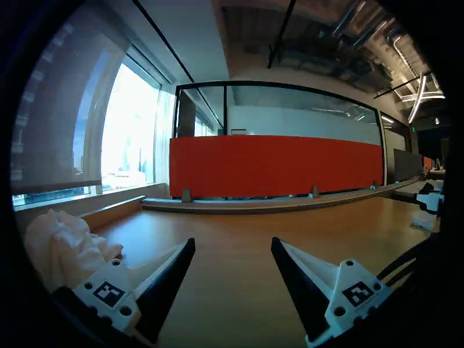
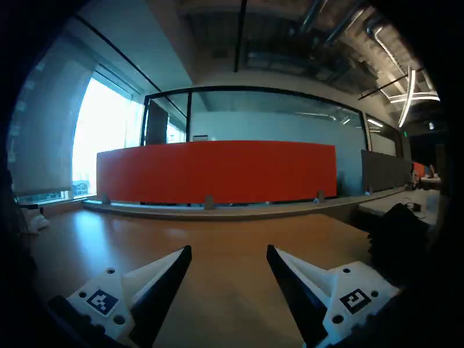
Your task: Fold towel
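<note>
While the left tool (image 1: 232, 240) and the right tool (image 2: 228, 248) are held wide open and empty over the wooden worktop (image 1: 261, 226), the cream towel (image 1: 64, 246) is seen crumpled beside one finger of the left tool, ungripped.

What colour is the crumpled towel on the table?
The towel is cream-white, clearest in the left gripper view.

The right claw (image 2: 228, 249) hangs spread open, low over the wooden surface (image 2: 116, 232), with a red partition (image 2: 220, 171) well ahead of it, a bright window (image 2: 104, 139) to its left and a dark heap (image 2: 400, 235) to its right
</note>
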`<action>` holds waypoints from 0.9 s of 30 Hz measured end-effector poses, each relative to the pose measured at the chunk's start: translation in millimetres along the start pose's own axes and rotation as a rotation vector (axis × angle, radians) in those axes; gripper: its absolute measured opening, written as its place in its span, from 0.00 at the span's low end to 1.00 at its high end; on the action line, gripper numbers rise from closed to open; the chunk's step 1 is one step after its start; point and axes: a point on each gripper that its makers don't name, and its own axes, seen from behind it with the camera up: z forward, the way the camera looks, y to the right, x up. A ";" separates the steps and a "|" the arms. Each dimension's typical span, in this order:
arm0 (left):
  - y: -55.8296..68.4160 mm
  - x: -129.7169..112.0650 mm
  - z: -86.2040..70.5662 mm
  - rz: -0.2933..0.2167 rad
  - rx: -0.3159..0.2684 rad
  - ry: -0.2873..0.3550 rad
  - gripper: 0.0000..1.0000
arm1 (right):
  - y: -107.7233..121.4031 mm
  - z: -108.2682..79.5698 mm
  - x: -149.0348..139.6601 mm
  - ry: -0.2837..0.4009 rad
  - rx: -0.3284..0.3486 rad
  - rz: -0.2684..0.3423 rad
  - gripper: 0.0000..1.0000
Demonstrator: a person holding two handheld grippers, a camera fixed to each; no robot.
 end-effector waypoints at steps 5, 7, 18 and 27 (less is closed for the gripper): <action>0.4 0.0 0.0 0.000 0.000 0.000 0.97 | -4.7 -2.6 2.6 0.006 0.008 -0.017 1.00; 0.4 0.0 0.1 0.000 0.000 0.000 0.98 | -5.2 -3.2 3.7 0.007 0.008 -0.018 1.00; -1.1 -0.3 -0.7 0.000 0.000 0.000 0.97 | -3.2 -4.8 3.7 0.008 0.007 -0.013 1.00; -0.3 -0.1 -0.8 0.000 0.000 0.000 0.97 | -3.3 -4.3 2.8 0.006 0.009 -0.013 1.00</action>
